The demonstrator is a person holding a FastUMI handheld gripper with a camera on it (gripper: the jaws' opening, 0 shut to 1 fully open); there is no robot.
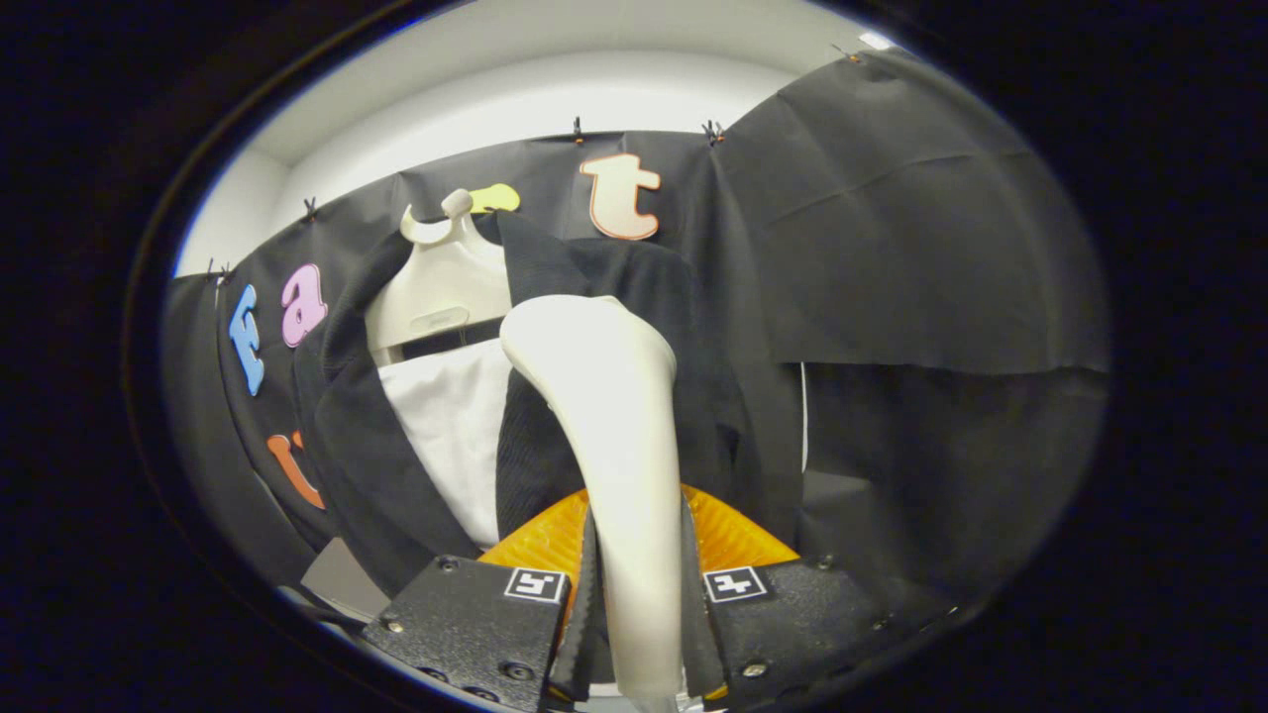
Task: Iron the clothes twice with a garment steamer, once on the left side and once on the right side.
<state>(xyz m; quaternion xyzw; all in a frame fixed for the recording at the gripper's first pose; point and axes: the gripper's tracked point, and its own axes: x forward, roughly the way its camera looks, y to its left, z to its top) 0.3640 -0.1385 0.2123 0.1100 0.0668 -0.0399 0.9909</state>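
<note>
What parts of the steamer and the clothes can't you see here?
- Steamer face: turned away toward the jacket, so whether it touches the cloth is hidden.
- Steamer handle's lower end: hidden between the fingers of the gripper, which is shut on it.
- White shirt: partly covered by jacket and steamer.

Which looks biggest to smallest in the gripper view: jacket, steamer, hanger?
1. Dark corduroy jacket
2. White plastic garment steamer, held in the gripper; its nearness inflates it
3. Cream plastic hanger, partly hidden
</note>
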